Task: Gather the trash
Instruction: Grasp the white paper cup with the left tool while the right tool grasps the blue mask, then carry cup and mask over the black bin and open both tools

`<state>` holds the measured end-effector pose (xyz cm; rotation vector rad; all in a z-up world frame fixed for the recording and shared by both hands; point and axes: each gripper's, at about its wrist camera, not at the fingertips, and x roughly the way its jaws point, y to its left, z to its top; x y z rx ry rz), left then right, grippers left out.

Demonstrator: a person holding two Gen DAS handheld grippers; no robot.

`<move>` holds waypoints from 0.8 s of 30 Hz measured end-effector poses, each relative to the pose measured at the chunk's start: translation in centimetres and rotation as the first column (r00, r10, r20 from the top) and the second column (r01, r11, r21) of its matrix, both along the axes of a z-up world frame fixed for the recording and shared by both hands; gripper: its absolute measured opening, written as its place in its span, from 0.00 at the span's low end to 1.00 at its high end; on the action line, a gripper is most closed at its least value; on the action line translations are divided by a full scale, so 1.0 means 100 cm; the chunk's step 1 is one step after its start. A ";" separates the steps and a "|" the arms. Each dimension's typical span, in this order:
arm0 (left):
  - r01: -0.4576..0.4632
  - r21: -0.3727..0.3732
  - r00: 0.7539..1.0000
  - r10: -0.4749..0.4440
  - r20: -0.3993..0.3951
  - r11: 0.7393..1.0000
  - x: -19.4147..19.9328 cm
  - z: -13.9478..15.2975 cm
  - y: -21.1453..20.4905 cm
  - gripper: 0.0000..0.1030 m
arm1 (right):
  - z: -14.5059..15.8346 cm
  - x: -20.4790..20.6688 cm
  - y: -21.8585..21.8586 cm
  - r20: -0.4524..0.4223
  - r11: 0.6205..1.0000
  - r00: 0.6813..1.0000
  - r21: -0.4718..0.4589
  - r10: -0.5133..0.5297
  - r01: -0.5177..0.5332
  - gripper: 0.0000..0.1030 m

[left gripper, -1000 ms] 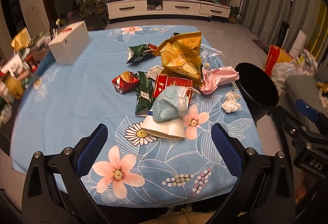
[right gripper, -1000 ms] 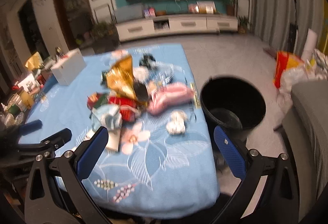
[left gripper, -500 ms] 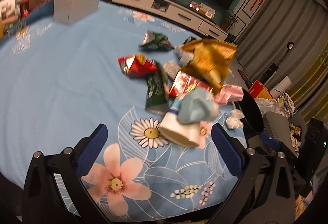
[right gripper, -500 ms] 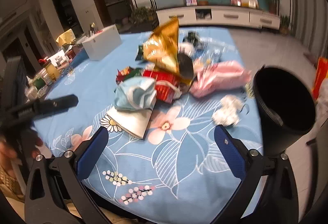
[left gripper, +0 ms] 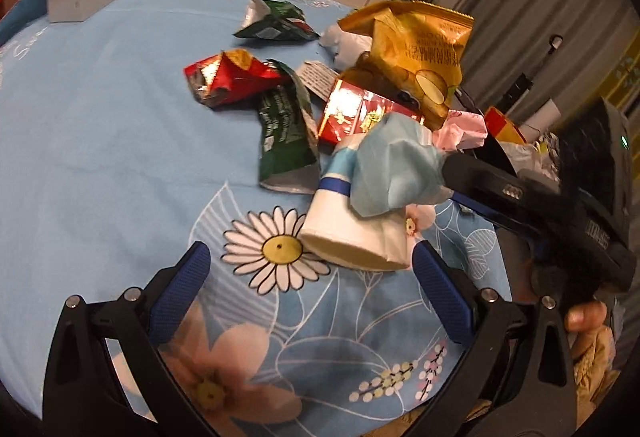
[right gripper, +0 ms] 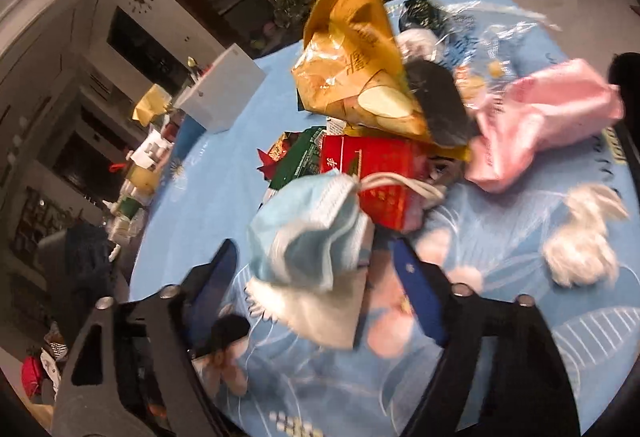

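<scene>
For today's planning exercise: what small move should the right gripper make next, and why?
Probably finish closing. The right gripper is closing with the blue face mask and tipped paper cup between its fingers, not yet pinched, so a firm grip should come before lifting.

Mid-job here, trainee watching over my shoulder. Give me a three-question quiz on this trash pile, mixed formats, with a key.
1. True or false: the blue face mask lies draped over the tipped paper cup.
2. Which item stands tallest in the pile? A) yellow chip bag B) red box C) dark green wrapper
3. Fill in: between the closing jaws of the right gripper are the mask and the ____.

Key: 1 true; 2 A; 3 cup.
</scene>
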<state>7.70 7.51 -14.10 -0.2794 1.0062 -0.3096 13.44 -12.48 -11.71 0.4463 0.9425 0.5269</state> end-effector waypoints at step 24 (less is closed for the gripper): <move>0.161 0.086 0.986 -0.158 -0.042 0.983 0.038 -0.019 -0.054 0.73 | 0.013 -0.035 -0.072 0.071 0.993 0.990 -0.015 -0.118 0.120 0.14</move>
